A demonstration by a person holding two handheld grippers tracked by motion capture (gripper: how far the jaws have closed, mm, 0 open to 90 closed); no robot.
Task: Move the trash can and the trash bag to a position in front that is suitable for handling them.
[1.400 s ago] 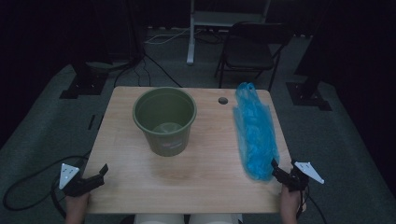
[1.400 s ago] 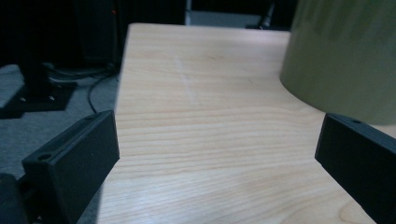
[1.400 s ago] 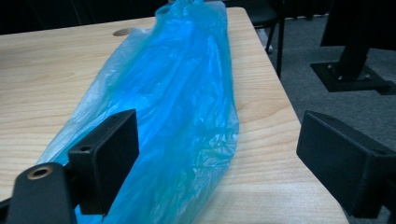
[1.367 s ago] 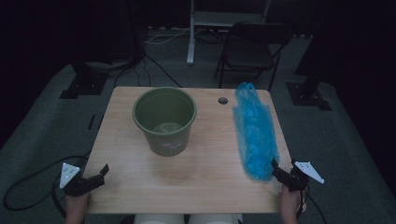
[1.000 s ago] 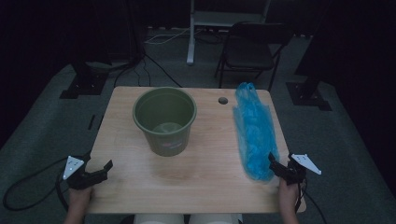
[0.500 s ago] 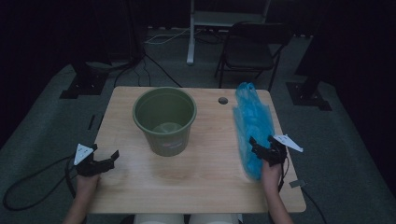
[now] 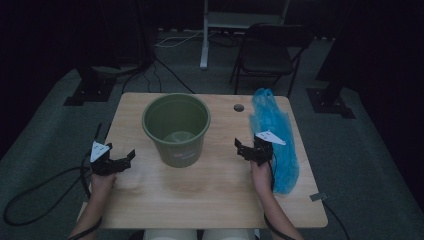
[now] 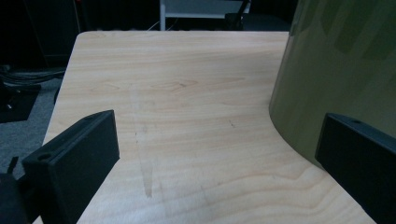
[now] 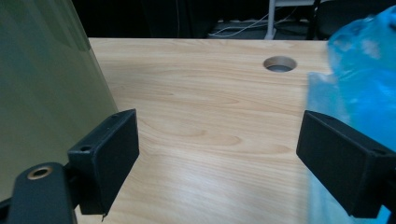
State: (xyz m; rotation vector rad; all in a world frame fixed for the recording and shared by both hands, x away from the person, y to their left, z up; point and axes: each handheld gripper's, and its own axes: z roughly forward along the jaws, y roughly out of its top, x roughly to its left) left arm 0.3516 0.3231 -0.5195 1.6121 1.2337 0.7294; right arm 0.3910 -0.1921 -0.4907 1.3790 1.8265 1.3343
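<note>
- On the table, centre-left: green bucket, upright.
- Along the right edge: blue bag, lying flat.
- Left of bucket: left gripper, jaws wide apart, empty.
- Between bucket and bag: right gripper, jaws wide apart, empty.

Looking forward and down from above the near edge of the wooden table, far enough back to take in the whole top, the floor around it and a folding chair beyond. Riding low on the left gripper, close over the boards, facing the far edge with the green bucket hard at its right. Riding low on the right gripper, likewise close, bucket wall at left, blue plastic bag at right, cable hole ahead. Shared across all three: bucket and tabletop.
</note>
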